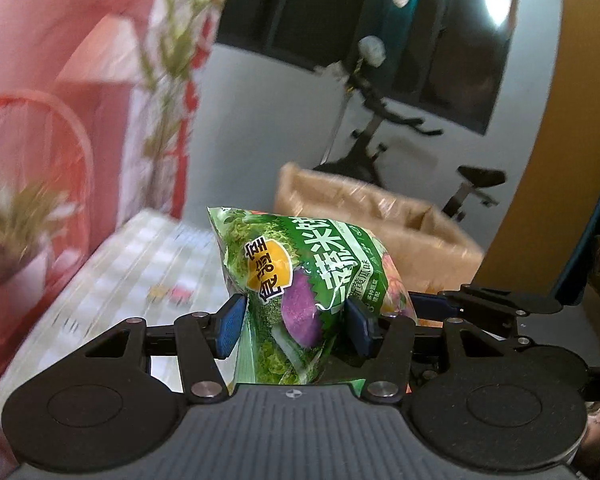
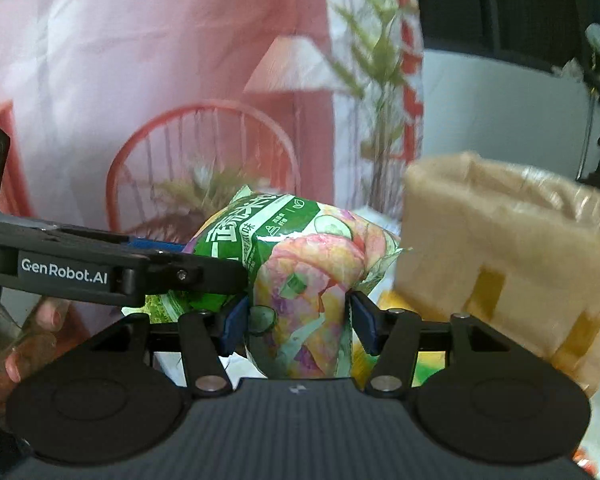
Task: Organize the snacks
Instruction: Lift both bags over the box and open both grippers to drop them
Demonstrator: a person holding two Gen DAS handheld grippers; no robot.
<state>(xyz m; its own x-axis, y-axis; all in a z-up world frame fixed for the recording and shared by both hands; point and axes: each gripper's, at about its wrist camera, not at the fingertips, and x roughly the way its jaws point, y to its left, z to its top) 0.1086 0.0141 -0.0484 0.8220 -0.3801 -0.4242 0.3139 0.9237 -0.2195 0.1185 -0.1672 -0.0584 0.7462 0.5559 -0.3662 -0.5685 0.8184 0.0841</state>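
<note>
- While both clamped on green snack bag, left gripper and right gripper: keep level.
- Move together toward cardboard box, probably the target.

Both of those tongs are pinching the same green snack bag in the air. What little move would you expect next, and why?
Probably carry the green snack bag sideways toward the cardboard box on the right. The left tongs and right tongs each clamp it, it hangs clear of the checked tabletop, and the box's top looks open. That is a guess.
</note>
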